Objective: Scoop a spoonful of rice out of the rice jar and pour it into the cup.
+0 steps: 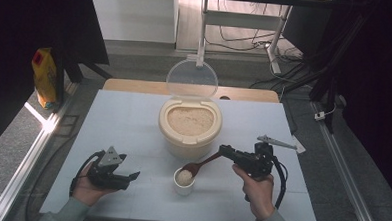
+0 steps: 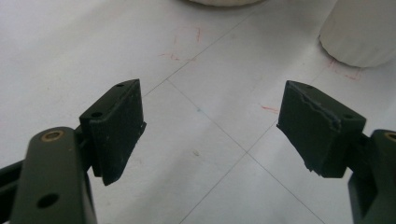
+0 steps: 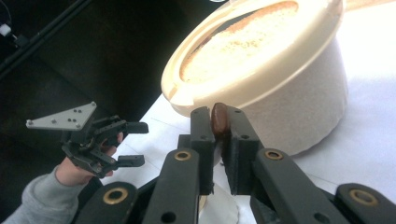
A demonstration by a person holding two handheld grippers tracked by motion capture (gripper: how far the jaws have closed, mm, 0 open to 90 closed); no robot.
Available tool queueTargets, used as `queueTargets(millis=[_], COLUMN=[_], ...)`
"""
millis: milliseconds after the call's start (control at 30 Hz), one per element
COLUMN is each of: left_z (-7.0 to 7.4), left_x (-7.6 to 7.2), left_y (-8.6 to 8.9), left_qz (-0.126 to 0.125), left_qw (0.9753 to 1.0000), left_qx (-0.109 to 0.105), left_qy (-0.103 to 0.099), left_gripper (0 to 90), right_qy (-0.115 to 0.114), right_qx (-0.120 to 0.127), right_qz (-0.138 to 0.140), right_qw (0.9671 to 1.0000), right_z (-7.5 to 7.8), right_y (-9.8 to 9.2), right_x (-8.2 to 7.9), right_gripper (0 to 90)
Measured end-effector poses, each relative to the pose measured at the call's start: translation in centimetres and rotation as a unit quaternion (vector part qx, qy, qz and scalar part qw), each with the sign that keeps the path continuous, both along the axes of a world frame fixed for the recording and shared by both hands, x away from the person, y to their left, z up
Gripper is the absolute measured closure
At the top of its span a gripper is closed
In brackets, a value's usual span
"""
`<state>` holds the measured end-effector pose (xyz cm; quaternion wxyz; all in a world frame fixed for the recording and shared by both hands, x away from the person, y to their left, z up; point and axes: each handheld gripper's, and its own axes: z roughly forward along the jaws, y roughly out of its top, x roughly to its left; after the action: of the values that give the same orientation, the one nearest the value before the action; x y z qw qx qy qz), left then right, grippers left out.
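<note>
Two hand-held grippers work over a pale desk (image 1: 133, 123). The right hand-held gripper (image 1: 226, 151) has its jaws closed on the end of a brown wooden spoon (image 1: 196, 166); in the right gripper view the spoon handle (image 3: 219, 119) shows as a dark sliver pinched between the black pads. The spoon's bowl sits over a small white cup (image 1: 184, 182) near the desk's front edge, with white rice heaped in it. The spoon looks light and stiff, but its smooth, thin handle could twist in the grip, and the loose grains would likely spill if it tilts, so a firm hold far back on the handle seems wise.

The left hand-held gripper (image 1: 133, 175) rests low at the left, jaws spread wide and holding nothing; the left gripper view shows bare desk between its pads (image 2: 116, 126).

Just behind the cup stands a cream rice container (image 1: 189, 126), its clear lid (image 1: 192, 80) hinged upright. It sits close to the spoon's path. A yellow packet (image 1: 45, 76) stands off the desk, far left.
</note>
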<state>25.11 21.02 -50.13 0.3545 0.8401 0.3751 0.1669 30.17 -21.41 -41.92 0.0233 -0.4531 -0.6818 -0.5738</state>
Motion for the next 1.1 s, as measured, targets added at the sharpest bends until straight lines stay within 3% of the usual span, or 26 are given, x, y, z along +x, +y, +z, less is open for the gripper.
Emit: queueTargets(millis=[233,467,700,1100], left_z=[0.0,0.0,0.0,0.0], left_x=[0.0,0.0,0.0,0.0], left_y=[0.0,0.0,0.0,0.0], left_qz=[0.0,0.0,0.001,0.001], left_qw=[1.0,1.0,1.0,1.0], left_qx=[0.001,0.001,0.001,0.002], left_qy=[0.0,0.0,0.0,0.0], left_gripper=[22.0,22.0,22.1,22.1], right_qy=[-0.022,-0.035,-0.064,-0.051], right_qx=[-0.02,-0.017,-0.034,0.004], right_qz=[0.003,0.009,0.014,0.014], right_qw=[0.9995,0.9992,0.9973,0.9986], right_z=[0.4,0.4,1.0,0.9], right_y=[0.4,0.1,0.2,-1.0], right_x=[-0.3,-0.5,-1.0,-0.7], right_gripper=[82.8,82.8,82.8,82.8])
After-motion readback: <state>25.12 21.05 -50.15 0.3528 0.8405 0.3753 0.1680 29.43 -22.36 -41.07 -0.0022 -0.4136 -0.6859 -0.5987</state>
